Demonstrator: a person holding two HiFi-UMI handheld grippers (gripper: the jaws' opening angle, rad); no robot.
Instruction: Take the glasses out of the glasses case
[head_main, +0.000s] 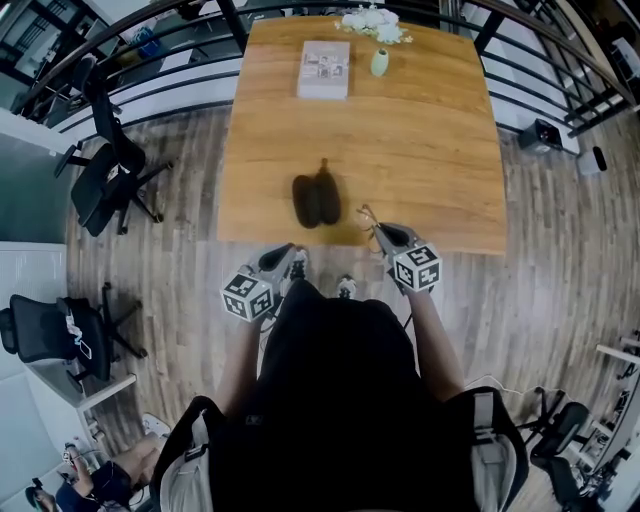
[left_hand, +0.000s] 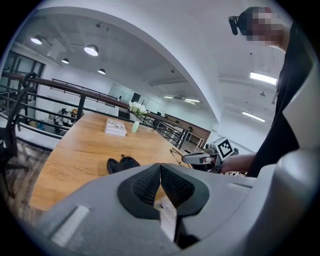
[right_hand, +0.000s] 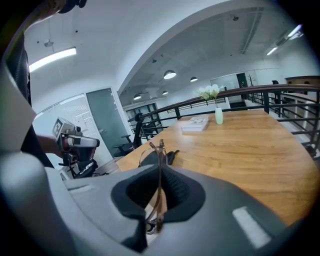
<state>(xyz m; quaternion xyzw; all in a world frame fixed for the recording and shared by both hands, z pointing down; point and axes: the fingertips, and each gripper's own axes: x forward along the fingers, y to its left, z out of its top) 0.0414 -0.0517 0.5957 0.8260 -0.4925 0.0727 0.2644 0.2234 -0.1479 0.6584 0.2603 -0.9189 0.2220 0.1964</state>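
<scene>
Right gripper (right_hand: 160, 172) jaws clamped on glasses (right_hand: 160, 150), left gripper (left_hand: 160, 170) jaws pressed together on nothing, glasses case (head_main: 316, 200) ahead of both on table (head_main: 420, 130).
</scene>
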